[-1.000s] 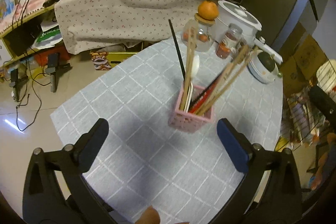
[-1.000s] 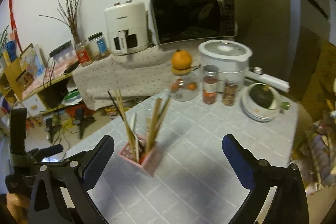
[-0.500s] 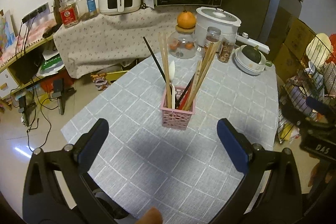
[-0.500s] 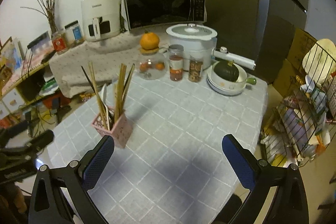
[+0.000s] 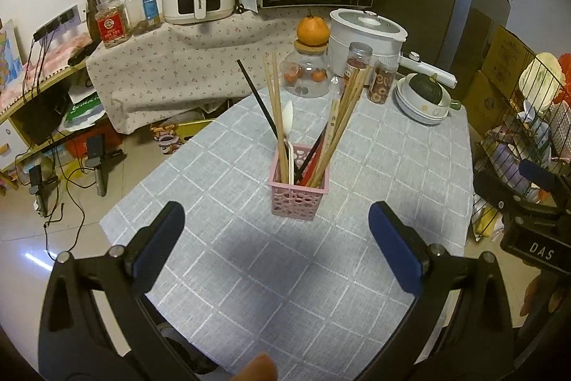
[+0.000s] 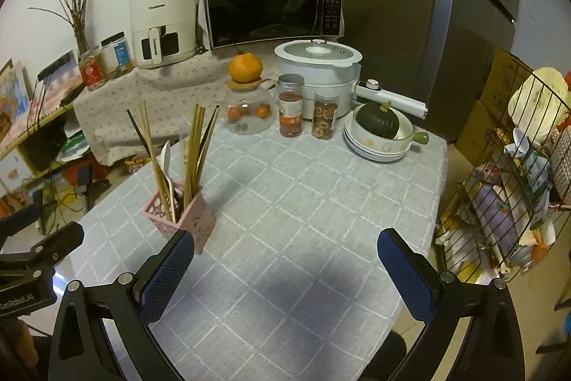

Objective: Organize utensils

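Utensils (image 5: 307, 131): upright in pink holder (image 5: 298, 199), mid-counter; both my jaws wide, empty. Approach level, avoid tipping.

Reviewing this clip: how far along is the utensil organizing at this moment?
Done, by the look of it: the chopsticks and a white spoon stand upright in the pink basket on the tablecloth, and no loose utensils show on it. In hand: nothing; the left gripper and right gripper are both open and empty, short of the basket. Left: apparently nothing, or the job has not begun; these views cannot settle which.
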A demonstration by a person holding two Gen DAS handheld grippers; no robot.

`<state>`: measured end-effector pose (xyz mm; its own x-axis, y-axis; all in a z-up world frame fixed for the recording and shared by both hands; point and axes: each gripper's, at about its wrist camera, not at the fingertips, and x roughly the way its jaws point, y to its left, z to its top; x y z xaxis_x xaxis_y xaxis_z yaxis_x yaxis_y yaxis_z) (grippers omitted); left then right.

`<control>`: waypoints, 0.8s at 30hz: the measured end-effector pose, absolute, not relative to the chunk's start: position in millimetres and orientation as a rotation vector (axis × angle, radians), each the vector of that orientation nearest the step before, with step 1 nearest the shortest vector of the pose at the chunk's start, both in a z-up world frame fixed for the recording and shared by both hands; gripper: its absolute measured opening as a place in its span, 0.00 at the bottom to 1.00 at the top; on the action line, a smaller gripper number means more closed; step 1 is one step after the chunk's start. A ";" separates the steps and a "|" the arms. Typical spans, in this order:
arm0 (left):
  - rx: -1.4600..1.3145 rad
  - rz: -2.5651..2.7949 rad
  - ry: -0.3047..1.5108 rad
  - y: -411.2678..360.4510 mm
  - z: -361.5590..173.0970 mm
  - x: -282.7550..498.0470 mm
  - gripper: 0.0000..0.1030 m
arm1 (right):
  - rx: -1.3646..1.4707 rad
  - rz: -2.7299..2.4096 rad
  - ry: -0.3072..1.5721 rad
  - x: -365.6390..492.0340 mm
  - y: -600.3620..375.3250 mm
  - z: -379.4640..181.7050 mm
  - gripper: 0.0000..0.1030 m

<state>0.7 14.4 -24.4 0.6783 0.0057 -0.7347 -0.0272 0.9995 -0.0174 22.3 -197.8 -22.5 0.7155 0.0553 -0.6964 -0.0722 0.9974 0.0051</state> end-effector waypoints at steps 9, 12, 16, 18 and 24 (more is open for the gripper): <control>-0.019 0.027 0.800 11.6 -21.6 -2.6 0.99 | -0.035 0.056 0.752 22.0 -193.8 -23.0 1.00; -0.015 0.025 0.797 11.4 -21.7 -3.2 0.99 | -0.037 0.055 0.754 22.1 -193.1 -23.7 1.00; -0.012 0.024 0.796 10.7 -21.8 -3.2 0.99 | -0.039 0.053 0.752 22.2 -192.8 -23.8 1.00; -0.014 0.027 0.795 10.5 -21.9 -3.4 0.99 | -0.038 0.052 0.751 22.4 -193.7 -24.2 1.00; -0.015 0.030 0.791 11.0 -20.9 -3.2 0.99 | -0.037 0.050 0.742 20.9 -195.7 -23.6 1.00</control>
